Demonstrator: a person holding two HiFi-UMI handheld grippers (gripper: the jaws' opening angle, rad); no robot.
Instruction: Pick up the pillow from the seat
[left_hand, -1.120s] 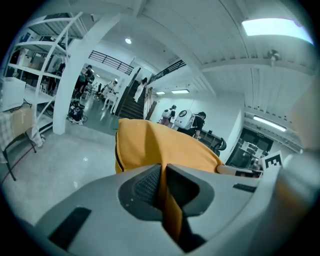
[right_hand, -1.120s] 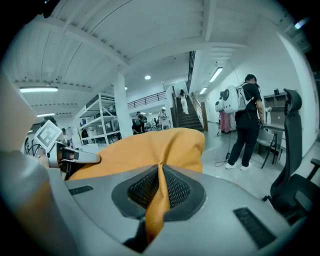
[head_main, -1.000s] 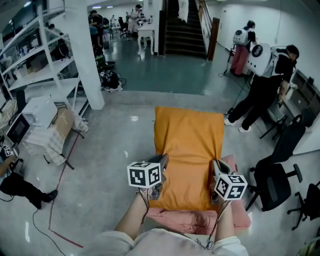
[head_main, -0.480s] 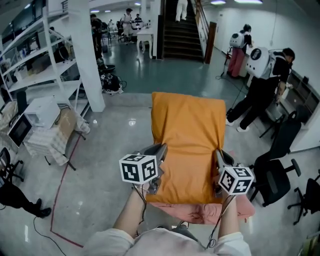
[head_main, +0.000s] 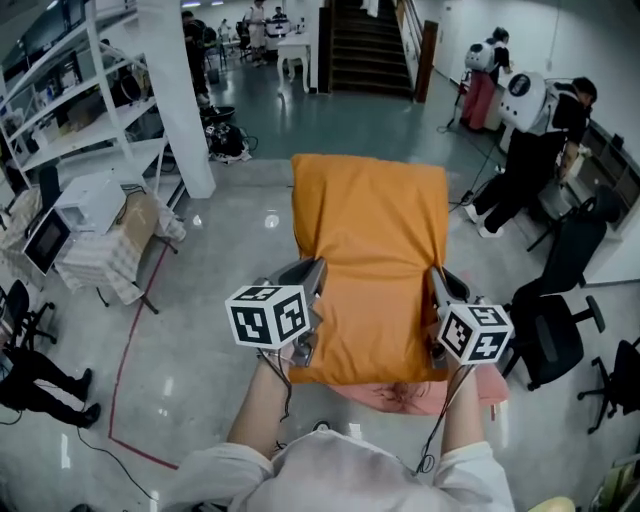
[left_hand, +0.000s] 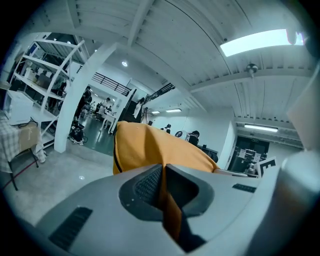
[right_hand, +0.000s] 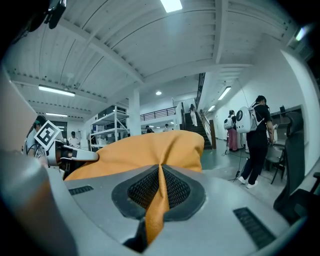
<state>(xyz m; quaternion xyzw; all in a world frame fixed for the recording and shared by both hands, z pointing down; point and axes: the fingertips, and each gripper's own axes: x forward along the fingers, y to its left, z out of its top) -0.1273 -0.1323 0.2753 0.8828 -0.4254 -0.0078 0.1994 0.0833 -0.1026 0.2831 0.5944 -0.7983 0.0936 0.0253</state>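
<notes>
The orange pillow (head_main: 370, 260) hangs lifted in front of me in the head view, above the pink seat (head_main: 400, 395), which shows just below its near edge. My left gripper (head_main: 310, 330) is shut on the pillow's near left edge, and my right gripper (head_main: 437, 335) is shut on its near right edge. In the left gripper view, orange pillow (left_hand: 150, 147) fabric runs pinched between the dark pads of the left gripper (left_hand: 163, 192). The right gripper view shows the pillow (right_hand: 145, 150) bulging ahead, with a fold of it clamped in the right gripper (right_hand: 160, 190).
Black office chairs (head_main: 555, 335) stand to the right. A person (head_main: 530, 150) with a white backpack bends over further right. White shelves (head_main: 70, 110), a table with a white box (head_main: 90, 205) and a white pillar (head_main: 180, 90) are to the left. Stairs (head_main: 365, 45) rise at the back.
Both grippers have raised the pillow off the pink seat; it now sits higher and nearer in the head view, and the seat is more covered beneath it.
</notes>
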